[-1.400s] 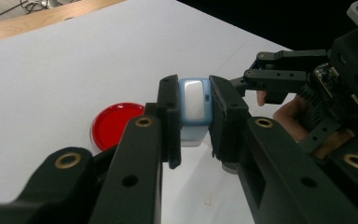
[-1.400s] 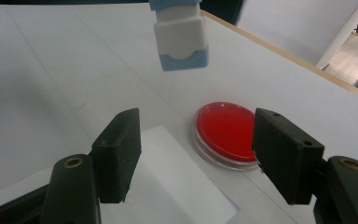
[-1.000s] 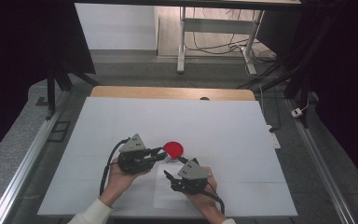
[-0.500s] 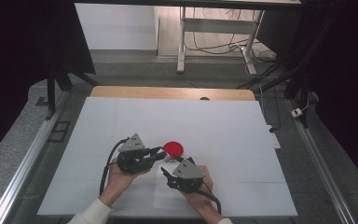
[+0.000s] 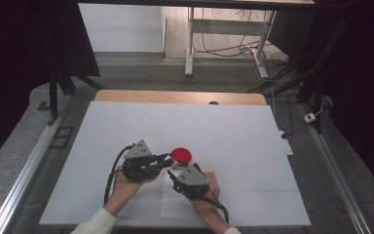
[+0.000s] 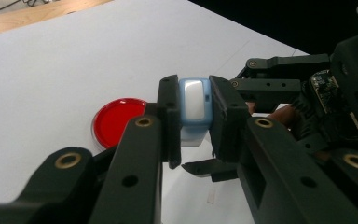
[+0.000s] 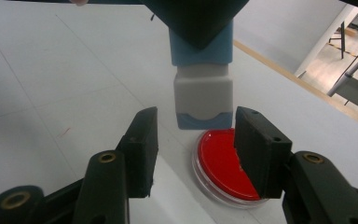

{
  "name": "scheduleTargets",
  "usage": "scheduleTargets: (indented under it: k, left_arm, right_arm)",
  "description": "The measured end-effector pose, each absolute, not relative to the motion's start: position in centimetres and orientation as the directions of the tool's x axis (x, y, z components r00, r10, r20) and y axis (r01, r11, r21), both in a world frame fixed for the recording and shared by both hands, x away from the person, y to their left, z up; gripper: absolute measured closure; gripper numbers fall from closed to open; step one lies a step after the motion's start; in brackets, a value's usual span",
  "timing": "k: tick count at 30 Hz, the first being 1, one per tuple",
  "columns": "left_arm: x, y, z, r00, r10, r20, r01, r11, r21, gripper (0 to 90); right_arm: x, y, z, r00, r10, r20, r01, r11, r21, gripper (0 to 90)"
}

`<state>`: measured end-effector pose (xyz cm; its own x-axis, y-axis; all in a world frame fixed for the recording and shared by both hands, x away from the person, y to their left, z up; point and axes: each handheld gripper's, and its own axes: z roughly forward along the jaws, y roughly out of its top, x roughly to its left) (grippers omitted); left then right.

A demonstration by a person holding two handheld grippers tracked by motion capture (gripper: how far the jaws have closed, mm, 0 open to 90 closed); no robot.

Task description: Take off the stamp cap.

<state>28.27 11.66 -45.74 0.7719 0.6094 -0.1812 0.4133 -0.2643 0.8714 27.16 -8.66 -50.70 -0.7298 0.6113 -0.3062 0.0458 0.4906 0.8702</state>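
Note:
A small blue and white block (image 6: 195, 105) is clamped between the jaws of my left gripper (image 6: 195, 119), which is shut on it. In the right gripper view the block (image 7: 204, 100) hangs down from the left gripper (image 7: 196, 18), white-faced with blue ends. My right gripper (image 7: 193, 140) is open, one jaw on each side of the block's lower end, with a gap on both sides. A round red dish (image 7: 223, 170) with a clear rim lies on the table just beyond the block. In the high view both grippers (image 5: 171, 161) (image 5: 176, 171) meet beside the dish (image 5: 180, 155).
The white table (image 5: 233, 131) stretches wide around the hands, with a wooden strip (image 5: 175, 96) along its far edge. A thin clear sheet (image 5: 170, 204) lies near the front edge under the right hand. Metal rails (image 5: 24, 170) flank the table.
My right gripper has moved left and forward until its open jaws bracket the block held by the left gripper. The left gripper has barely moved.

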Motion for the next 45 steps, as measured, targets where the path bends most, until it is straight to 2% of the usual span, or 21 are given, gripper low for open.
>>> scheduleTargets:
  k: [28, 45]
  left_arm:
    - [28.32, 11.61, -45.88, 0.772, 0.609, -0.181, 0.418, -0.271, 0.867, 75.1]
    - [28.33, 11.34, -46.07, 0.774, 0.608, -0.179, 0.421, -0.282, 0.862, 75.2]
  right_arm:
    - [27.11, -8.17, -50.82, -0.704, 0.603, -0.375, 0.01, 0.536, 0.844, 62.3]
    - [27.1, -8.05, -50.91, -0.696, 0.593, -0.405, -0.003, 0.562, 0.827, 63.9]
